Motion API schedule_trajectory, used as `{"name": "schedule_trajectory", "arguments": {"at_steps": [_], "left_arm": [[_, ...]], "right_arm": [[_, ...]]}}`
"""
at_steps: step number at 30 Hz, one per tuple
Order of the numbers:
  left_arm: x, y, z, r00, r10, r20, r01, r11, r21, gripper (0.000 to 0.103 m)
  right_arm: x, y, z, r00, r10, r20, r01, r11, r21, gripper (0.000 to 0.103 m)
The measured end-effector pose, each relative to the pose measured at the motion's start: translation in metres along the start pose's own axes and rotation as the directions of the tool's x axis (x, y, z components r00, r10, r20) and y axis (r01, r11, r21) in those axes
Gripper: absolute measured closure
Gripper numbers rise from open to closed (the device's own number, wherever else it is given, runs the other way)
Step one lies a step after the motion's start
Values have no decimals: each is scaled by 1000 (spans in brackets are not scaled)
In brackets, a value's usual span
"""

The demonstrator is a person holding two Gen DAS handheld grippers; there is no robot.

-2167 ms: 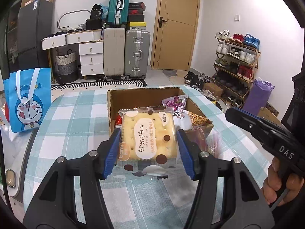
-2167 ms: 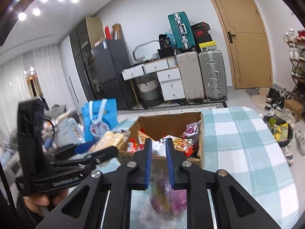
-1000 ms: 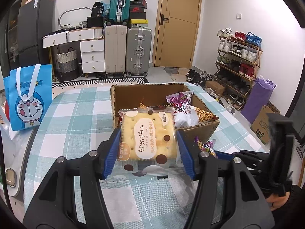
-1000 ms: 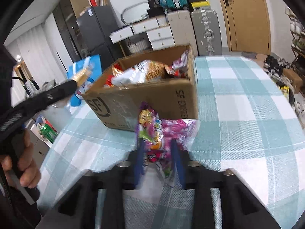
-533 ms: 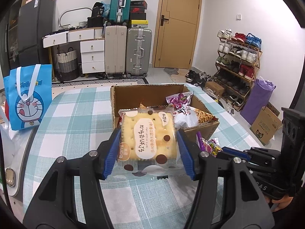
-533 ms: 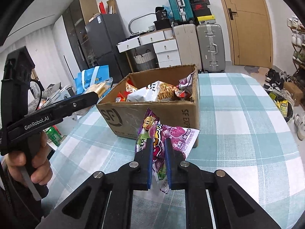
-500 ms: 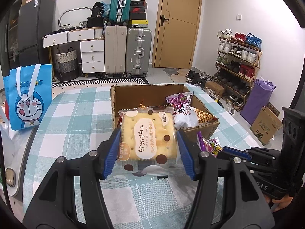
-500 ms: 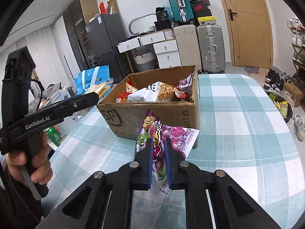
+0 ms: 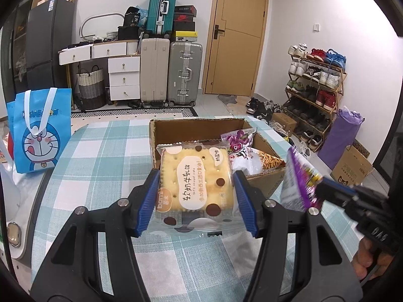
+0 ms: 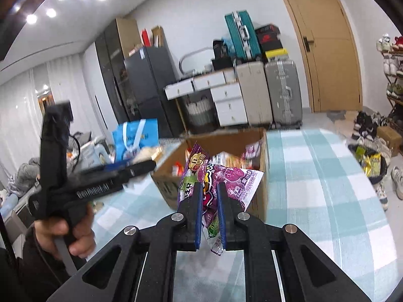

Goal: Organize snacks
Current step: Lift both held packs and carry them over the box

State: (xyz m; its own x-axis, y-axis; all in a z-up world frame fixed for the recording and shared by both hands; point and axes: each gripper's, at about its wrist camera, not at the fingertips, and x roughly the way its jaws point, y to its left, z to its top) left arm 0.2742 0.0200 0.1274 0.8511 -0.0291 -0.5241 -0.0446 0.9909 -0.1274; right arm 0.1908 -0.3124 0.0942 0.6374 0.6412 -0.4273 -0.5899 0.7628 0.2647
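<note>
The left tongs (image 9: 195, 196) clamp a cracker-sandwich packet (image 9: 194, 186) by its two side edges, holding it flat above the checked surface (image 9: 100, 156) just in front of the open cardboard box (image 9: 201, 125). The right tongs (image 10: 207, 201) are pinched nearly together on a purple candy bag (image 10: 221, 176), which hangs clear of the surface beside the box's near corner. More snack bags (image 9: 259, 156) fill the box. A blue cartoon tote bag (image 9: 37, 130) stands at the surface's left edge.

Table (image 9: 105, 151) (teal-and-white checked cloth), open cardboard box (image 9: 267, 180) of snacks resting on it
</note>
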Motion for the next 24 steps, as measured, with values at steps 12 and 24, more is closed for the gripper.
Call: {"name": "schedule_trajectory", "arguments": {"at_steps": [12, 24], "left_arm": [[18, 0, 15, 999, 20, 30, -21, 1000, 3, 48], [67, 2, 20, 998, 63, 15, -63, 998, -4, 48]], "right_arm": [[29, -2, 26, 991, 11, 130, -21, 997, 73, 93], [77, -12, 33, 994, -32, 104, 20, 993, 117, 93]]}}
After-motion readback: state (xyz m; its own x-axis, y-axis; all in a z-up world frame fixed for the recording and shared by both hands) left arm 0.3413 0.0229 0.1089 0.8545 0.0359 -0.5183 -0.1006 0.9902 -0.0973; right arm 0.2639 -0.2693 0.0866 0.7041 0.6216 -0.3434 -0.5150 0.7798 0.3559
